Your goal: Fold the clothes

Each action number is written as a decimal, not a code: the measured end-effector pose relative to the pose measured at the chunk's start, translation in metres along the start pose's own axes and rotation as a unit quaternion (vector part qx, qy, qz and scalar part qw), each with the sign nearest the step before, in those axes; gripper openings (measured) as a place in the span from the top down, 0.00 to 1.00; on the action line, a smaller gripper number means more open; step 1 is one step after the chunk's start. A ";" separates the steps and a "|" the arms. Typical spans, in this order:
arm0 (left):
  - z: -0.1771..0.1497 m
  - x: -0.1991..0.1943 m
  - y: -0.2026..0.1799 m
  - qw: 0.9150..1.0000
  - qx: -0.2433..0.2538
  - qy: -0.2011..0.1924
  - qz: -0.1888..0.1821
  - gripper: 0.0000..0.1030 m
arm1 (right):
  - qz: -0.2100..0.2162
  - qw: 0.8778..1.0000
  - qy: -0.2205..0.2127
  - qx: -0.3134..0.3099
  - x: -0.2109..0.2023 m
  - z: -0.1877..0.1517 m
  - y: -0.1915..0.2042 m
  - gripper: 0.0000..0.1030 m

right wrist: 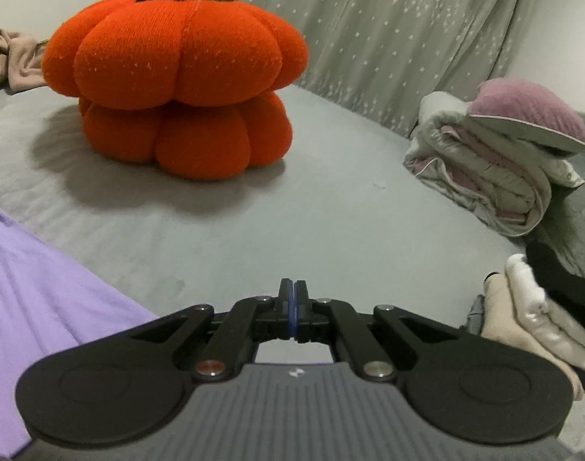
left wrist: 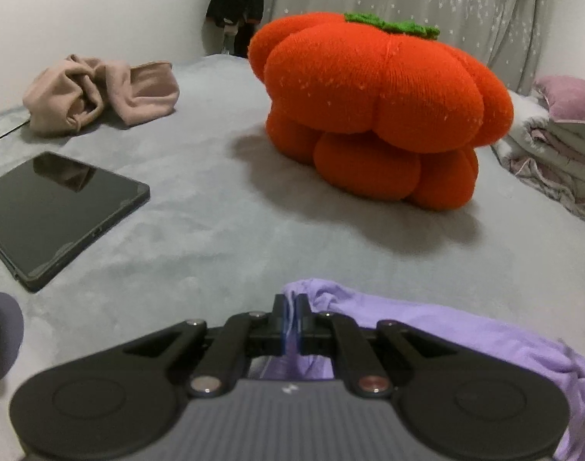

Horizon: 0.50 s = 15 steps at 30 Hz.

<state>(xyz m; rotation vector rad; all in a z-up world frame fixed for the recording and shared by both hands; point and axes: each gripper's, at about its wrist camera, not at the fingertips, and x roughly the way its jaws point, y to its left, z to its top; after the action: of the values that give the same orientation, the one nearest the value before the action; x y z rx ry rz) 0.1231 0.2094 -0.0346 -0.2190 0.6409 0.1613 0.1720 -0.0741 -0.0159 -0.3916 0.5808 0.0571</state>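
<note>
Lavender garment (left wrist: pixel 465 342) pinched in closed left gripper (left wrist: pixel 291 307); right gripper (right wrist: pixel 292 296) closed, empty.

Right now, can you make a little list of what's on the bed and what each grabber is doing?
surface: grey plush bed cover
left gripper: shut on the lilac soft cloth garment
right gripper: shut, holding nothing
big toy: orange knitted pumpkin cushion, behind the garment
flat thing: black glossy tablet, far left
other cloth: beige crumpled garment; folded grey-pink quilt

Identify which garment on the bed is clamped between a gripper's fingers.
The lilac garment, pinched by the left gripper. The beige garment lies crumpled and untouched beyond the tablet.
</note>
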 end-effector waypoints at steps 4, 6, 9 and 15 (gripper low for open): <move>-0.001 0.001 -0.002 1.000 0.005 0.008 0.010 0.77 | 0.008 1.000 0.012 0.015 -0.003 -0.004 -0.005 1.00; 0.000 -0.001 -0.003 1.000 0.004 0.012 0.006 0.64 | 0.011 1.000 0.017 0.023 -0.004 -0.006 -0.007 1.00; 0.001 -0.005 -0.004 1.000 0.002 0.017 -0.003 0.57 | 0.016 0.999 0.026 0.034 -0.006 -0.010 -0.011 0.89; -0.001 -0.016 -0.014 0.999 0.014 0.032 -0.016 0.49 | 0.019 0.998 0.042 0.046 -0.019 -0.025 -0.023 0.88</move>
<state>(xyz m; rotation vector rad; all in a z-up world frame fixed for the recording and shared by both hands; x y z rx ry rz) 0.1128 0.1947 -0.0232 -0.2080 0.7024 0.1151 0.1467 -0.1035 -0.0163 -0.2937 0.6714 0.0496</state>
